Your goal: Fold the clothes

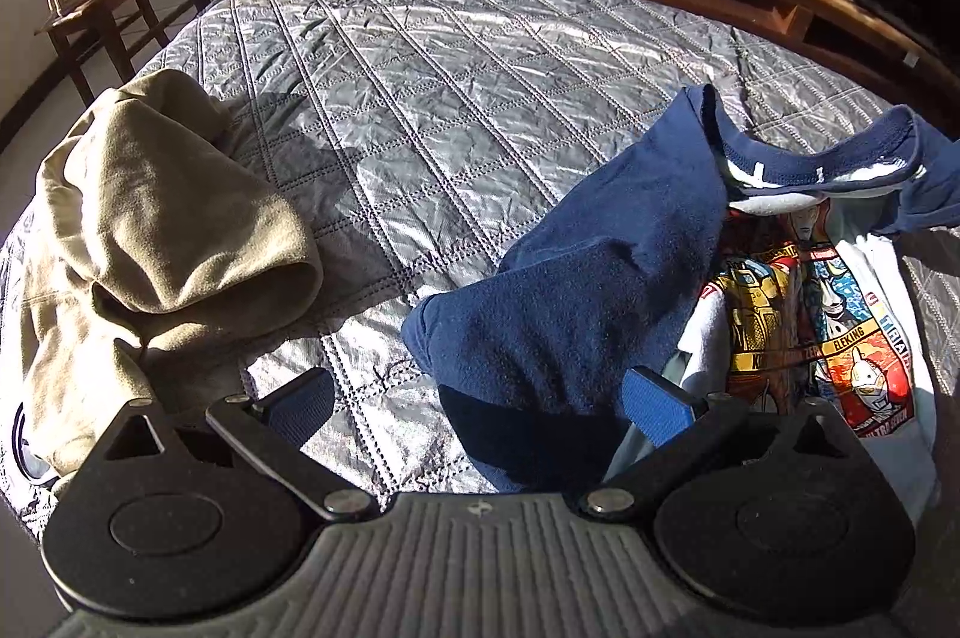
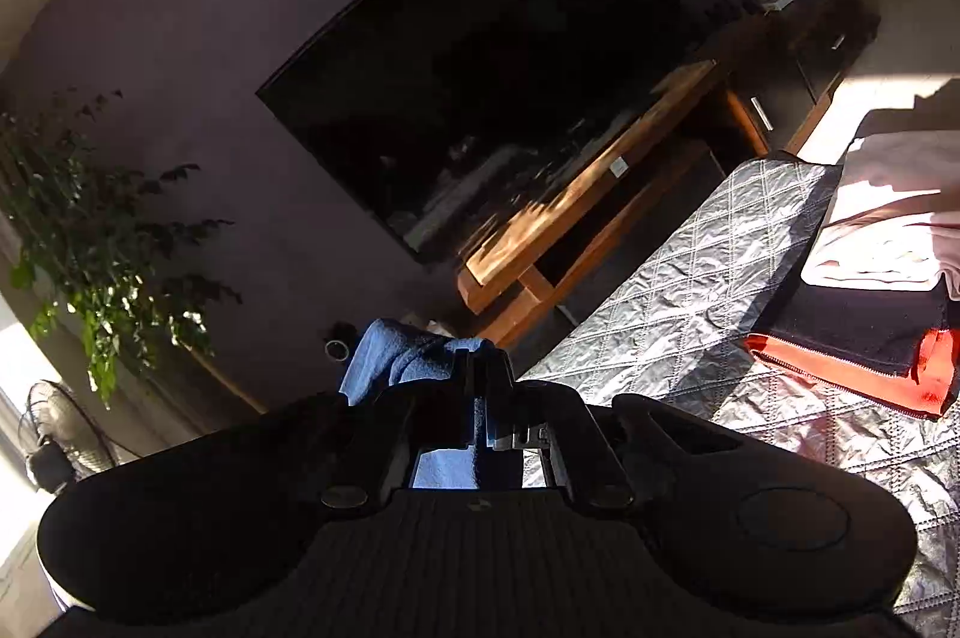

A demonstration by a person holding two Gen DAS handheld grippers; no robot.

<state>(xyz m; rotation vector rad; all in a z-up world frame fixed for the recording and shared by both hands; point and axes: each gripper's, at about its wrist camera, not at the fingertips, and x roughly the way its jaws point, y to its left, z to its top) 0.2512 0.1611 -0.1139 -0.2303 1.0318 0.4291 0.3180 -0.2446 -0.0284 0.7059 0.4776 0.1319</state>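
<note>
Blue shirt (image 1: pixel 570 290) on quilt (image 1: pixel 420 98) beside tan garment (image 1: pixel 156 218), left gripper (image 1: pixel 486 398) spread wide over it, right gripper (image 2: pixel 480 386) clenched on blue cloth (image 2: pixel 402 350).

A silver-grey quilted cover (image 1: pixel 456 110), creased and stitched in a diamond grid, spreads over the work surface in hard sunlight. On its left side lies a crumpled khaki garment (image 1: pixel 162 218); on its right, a navy-sleeved T-shirt (image 1: pixel 600 278) with a white front and a colourful cartoon print. In the right wrist view the same cover carries a stack of folded clothes (image 2: pixel 888 278): pale pink on top, a dark piece beneath, an orange zipped one lowest.
</note>
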